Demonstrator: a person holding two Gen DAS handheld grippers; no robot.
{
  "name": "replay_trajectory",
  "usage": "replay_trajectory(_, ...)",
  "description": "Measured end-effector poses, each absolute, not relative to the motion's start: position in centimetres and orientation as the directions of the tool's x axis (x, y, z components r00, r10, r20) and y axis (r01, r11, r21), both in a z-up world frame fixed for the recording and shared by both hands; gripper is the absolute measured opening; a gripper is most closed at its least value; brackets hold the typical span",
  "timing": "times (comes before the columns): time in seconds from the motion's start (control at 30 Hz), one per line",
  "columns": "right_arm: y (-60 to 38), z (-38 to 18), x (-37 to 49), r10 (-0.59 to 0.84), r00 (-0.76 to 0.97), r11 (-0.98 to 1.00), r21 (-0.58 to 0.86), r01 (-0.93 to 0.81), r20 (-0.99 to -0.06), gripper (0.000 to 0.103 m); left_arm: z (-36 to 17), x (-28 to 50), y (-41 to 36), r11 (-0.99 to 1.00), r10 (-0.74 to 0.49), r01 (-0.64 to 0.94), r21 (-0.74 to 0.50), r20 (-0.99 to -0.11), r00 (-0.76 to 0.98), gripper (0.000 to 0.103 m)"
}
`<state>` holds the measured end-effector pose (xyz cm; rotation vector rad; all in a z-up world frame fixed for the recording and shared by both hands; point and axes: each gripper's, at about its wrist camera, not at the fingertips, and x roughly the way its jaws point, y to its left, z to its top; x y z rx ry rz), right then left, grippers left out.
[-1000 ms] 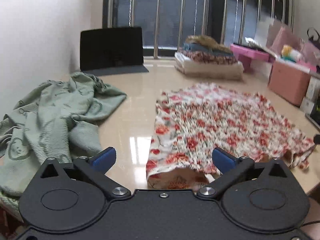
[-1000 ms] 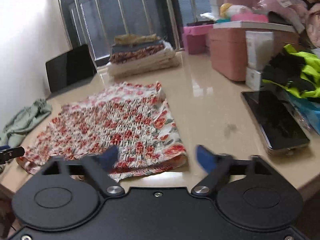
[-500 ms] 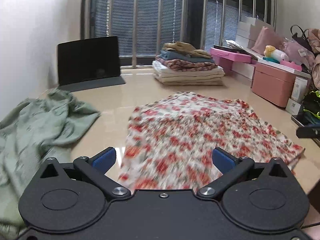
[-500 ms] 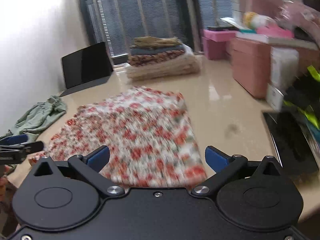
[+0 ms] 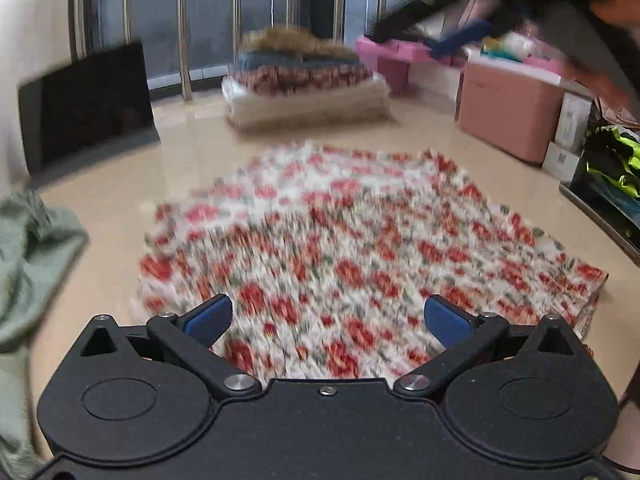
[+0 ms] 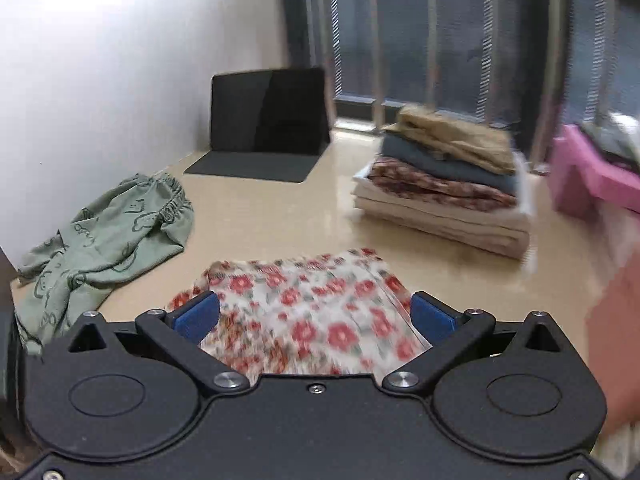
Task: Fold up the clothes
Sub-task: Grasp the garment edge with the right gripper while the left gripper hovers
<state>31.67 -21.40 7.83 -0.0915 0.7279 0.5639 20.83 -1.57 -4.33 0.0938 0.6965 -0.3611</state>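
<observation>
Both the left gripper [image 5: 327,318] and right gripper [image 6: 316,314] are spread wide and empty, held over the floral garment [image 5: 360,248] at frame centre.

We see a glossy beige table [image 6: 256,216] running back to a window with vertical metal bars [image 5: 182,28] and dark slatted blinds [image 6: 404,40]. A dark tablet [image 6: 268,110] stands upright at the table's far left, just beside the white wall [image 6: 100,60], its keyboard cover lying flat in front of it. At the right side of the left wrist view we find a salmon-pink storage box [image 5: 508,112], with a brighter pink box [image 5: 394,60] behind it near the window. White cartons [image 5: 572,124] sit beside the salmon box. Farther right lies a neon-yellow and black item [image 5: 612,156]; we cannot tell what it is.
</observation>
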Motion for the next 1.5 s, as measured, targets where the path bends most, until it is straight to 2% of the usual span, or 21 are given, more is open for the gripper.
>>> replay_trajectory(0.1,-20.1,6.9,36.4,0.476,0.539,0.84,0.178,-0.512,-0.695,0.102,-4.8,20.9,-1.5,0.928,-0.293,0.373,-0.018,-0.654,0.697,0.103)
replay_trajectory(0.17,-19.5,5.7,39.7,0.439,0.523,0.859,0.171,-0.483,-0.731,0.099,-5.0,20.5,-1.7,0.926,-0.279,0.377,0.01,-0.652,0.705,0.103)
replay_trajectory(0.23,-18.9,4.2,43.1,0.393,0.5,0.881,0.161,-0.445,-0.771,0.082,-5.0,20.4,-1.8,0.929,-0.274,0.371,0.013,-0.65,0.708,0.103)
replay_trajectory(0.33,-18.2,1.7,46.8,0.368,0.446,0.895,0.181,-0.407,-0.816,0.068,-4.9,20.4,-1.8,0.928,-0.273,0.372,0.014,-0.653,0.706,0.103)
replay_trajectory(0.53,-17.0,-2.0,50.7,0.322,0.399,0.924,0.194,-0.33,-0.858,0.05,-4.9,20.3,-1.8,0.925,-0.28,0.38,0.015,-0.649,0.708,0.103)
replay_trajectory(0.67,-16.6,-3.2,51.1,0.299,0.405,0.932,0.173,-0.32,-0.864,0.045,-4.9,20.3,-1.8,0.924,-0.282,0.381,0.015,-0.646,0.709,0.103)
replay_trajectory(0.7,-16.5,-3.1,50.9,0.283,0.407,0.936,0.157,-0.317,-0.868,0.04,-4.9,20.3,-1.8,0.924,-0.283,0.382,0.015,-0.646,0.709,0.103)
replay_trajectory(0.77,-16.3,-3.0,50.8,0.25,0.409,0.943,0.126,-0.307,-0.877,0.023,-4.9,20.3,-1.8,0.923,-0.286,0.385,0.015,-0.644,0.709,0.103)
replay_trajectory(0.8,-16.3,-3.0,50.7,0.237,0.407,0.947,0.116,-0.3,-0.882,0.009,-4.9,20.3,-1.8,0.922,-0.286,0.386,0.016,-0.644,0.71,0.103)
replay_trajectory(0.83,-16.4,-2.9,50.7,0.237,0.396,0.949,0.125,-0.29,-0.887,0.003,-5.0,20.3,-1.8,0.922,-0.286,0.386,0.016,-0.643,0.711,0.103)
replay_trajectory(0.9,-16.4,-2.6,50.3,0.231,0.394,0.952,0.124,-0.28,-0.889,0.0,-5.0,20.3,-1.9,0.923,-0.285,0.385,0.017,-0.642,0.712,0.103)
replay_trajectory(1.17,-17.4,0.6,47.1,0.3,0.459,0.932,0.154,-0.327,-0.836,0.0,-5.1,20.2,-1.8,0.922,-0.288,0.386,0.019,-0.634,0.718,0.103)
replay_trajectory(1.23,-17.4,0.8,46.7,0.312,0.448,0.925,0.16,-0.346,-0.838,0.014,-5.1,20.2,-1.8,0.923,-0.288,0.385,0.019,-0.631,0.721,0.103)
replay_trajectory(1.27,-17.4,0.7,46.8,0.306,0.446,0.928,0.159,-0.337,-0.841,0.025,-5.1,20.2,-1.8,0.923,-0.288,0.385,0.019,-0.63,0.722,0.103)
replay_trajectory(1.3,-17.3,0.5,47.0,0.297,0.446,0.932,0.154,-0.328,-0.844,0.046,-5.1,20.2,-1.8,0.923,-0.288,0.385,0.019,-0.629,0.722,0.103)
replay_trajectory(1.33,-17.0,0.0,47.5,0.277,0.455,0.938,0.135,-0.319,-0.846,0.051,-5.1,20.2,-1.8,0.923,-0.288,0.384,0.019,-0.629,0.722,0.103)
replay_trajectory(1.5,-15.6,-2.5,50.1,0.205,0.441,0.958,0.086,-0.275,-0.874,0.046,-5.1,20.1,-1.8,0.923,-0.289,0.385,0.018,-0.628,0.723,0.103)
